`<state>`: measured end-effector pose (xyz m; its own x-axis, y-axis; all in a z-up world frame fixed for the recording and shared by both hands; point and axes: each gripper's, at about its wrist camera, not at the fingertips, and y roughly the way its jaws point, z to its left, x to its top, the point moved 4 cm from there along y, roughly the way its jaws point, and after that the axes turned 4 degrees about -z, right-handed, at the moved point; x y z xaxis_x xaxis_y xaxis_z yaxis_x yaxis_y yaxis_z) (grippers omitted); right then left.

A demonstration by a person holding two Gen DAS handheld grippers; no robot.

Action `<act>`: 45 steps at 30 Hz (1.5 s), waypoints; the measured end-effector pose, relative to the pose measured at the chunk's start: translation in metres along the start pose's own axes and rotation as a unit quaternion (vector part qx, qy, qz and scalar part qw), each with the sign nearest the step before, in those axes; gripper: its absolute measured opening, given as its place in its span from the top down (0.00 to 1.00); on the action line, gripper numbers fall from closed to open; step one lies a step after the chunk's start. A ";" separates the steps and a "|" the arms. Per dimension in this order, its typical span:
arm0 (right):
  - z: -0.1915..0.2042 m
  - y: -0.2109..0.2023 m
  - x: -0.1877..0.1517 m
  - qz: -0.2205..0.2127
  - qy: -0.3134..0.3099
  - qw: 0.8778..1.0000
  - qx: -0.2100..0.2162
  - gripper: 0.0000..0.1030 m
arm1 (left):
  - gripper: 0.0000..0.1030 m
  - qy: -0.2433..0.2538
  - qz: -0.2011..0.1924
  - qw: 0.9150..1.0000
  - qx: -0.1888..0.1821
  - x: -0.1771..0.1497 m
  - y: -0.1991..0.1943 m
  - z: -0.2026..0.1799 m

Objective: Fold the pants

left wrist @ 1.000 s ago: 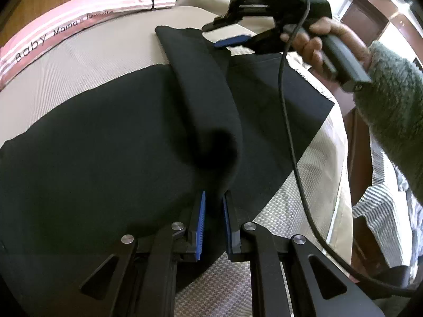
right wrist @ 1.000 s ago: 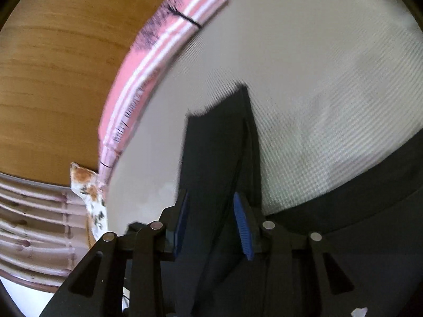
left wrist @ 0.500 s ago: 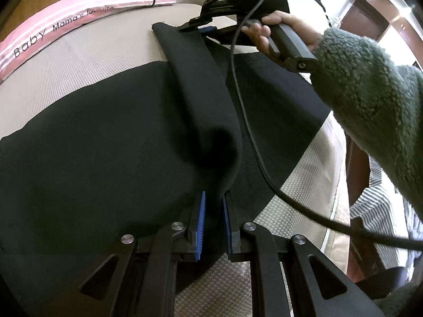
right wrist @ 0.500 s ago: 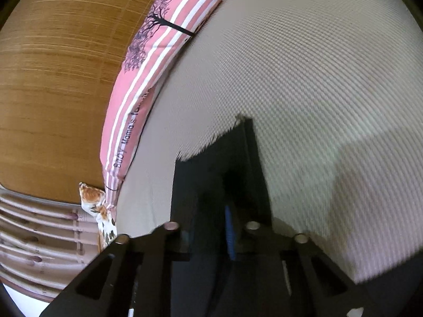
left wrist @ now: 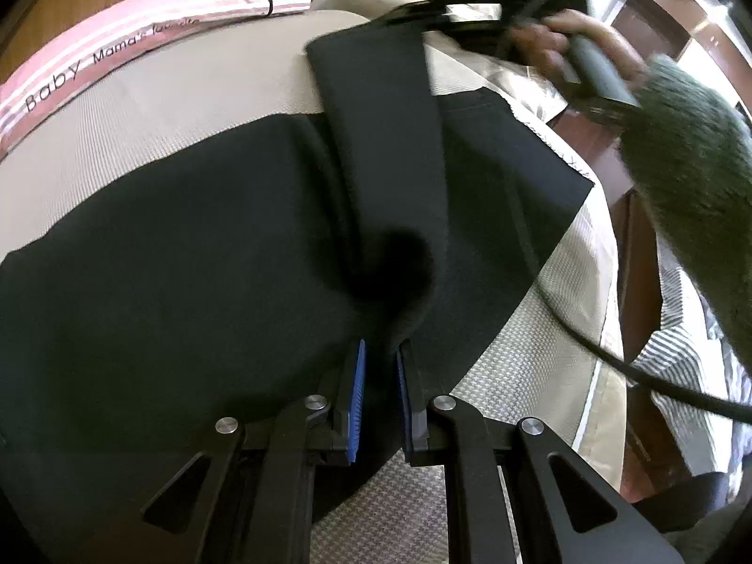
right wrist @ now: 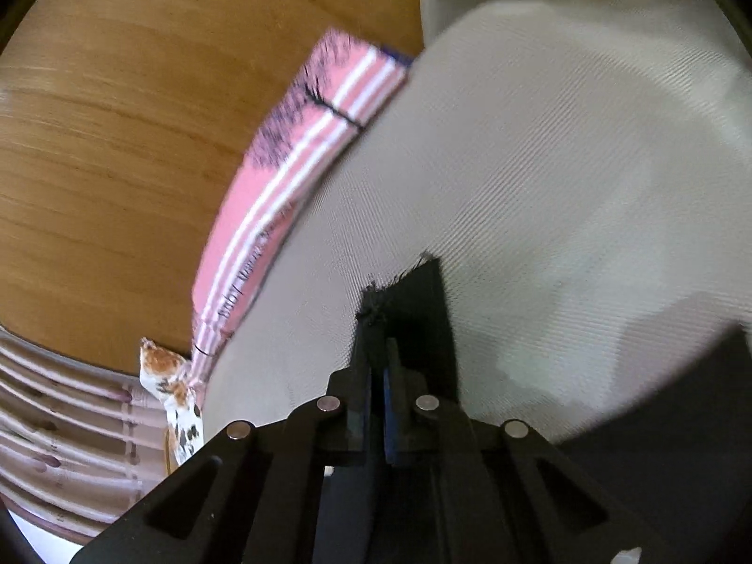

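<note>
Black pants [left wrist: 178,254] lie spread on a beige bed [left wrist: 188,94]. One raised strip of the fabric [left wrist: 390,141] runs from my left gripper [left wrist: 378,366] up to the right gripper [left wrist: 470,4]. My left gripper is shut on the pants near their lower edge. In the right wrist view my right gripper [right wrist: 378,357] is shut on the frayed corner of the pants [right wrist: 409,301] and holds it above the bed [right wrist: 540,164].
A pink striped pillow [left wrist: 131,51] lies along the wooden headboard [right wrist: 117,141]. The bed's right edge [left wrist: 606,282] drops beside striped cloth [left wrist: 677,329]. A black cable [left wrist: 611,357] hangs from the right gripper across the bed.
My right gripper has closed on the pant corner and lifted it up and to the right. The fabric strip is now stretched. My left gripper has kept its grip.
</note>
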<state>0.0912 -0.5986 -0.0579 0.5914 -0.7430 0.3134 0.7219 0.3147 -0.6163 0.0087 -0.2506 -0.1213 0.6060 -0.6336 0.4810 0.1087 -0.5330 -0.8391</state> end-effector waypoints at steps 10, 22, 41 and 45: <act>-0.075 -0.121 -0.049 -0.081 0.058 0.992 -0.074 0.96 | 0.87 0.034 -0.002 0.999 0.028 -0.001 0.000 -0.013; -0.144 -0.151 -0.106 -0.097 0.114 0.981 -0.127 0.97 | 0.87 0.051 0.000 0.998 0.042 -0.004 0.002 -0.018; -0.103 -0.180 -0.083 -0.134 0.027 0.964 -0.227 0.71 | 0.70 0.007 -0.024 1.000 0.008 0.003 -0.040 0.011; -0.042 -0.123 -0.088 -0.074 -0.048 0.979 -0.183 0.71 | 0.57 -0.052 -0.071 0.994 0.066 0.013 -0.062 0.066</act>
<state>-0.0649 -0.5965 -0.0405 0.5337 -0.6996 0.4751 0.6359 -0.0383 -0.7708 0.0614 -0.1889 -0.0799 0.6548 -0.4922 0.5735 0.2971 -0.5301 -0.7942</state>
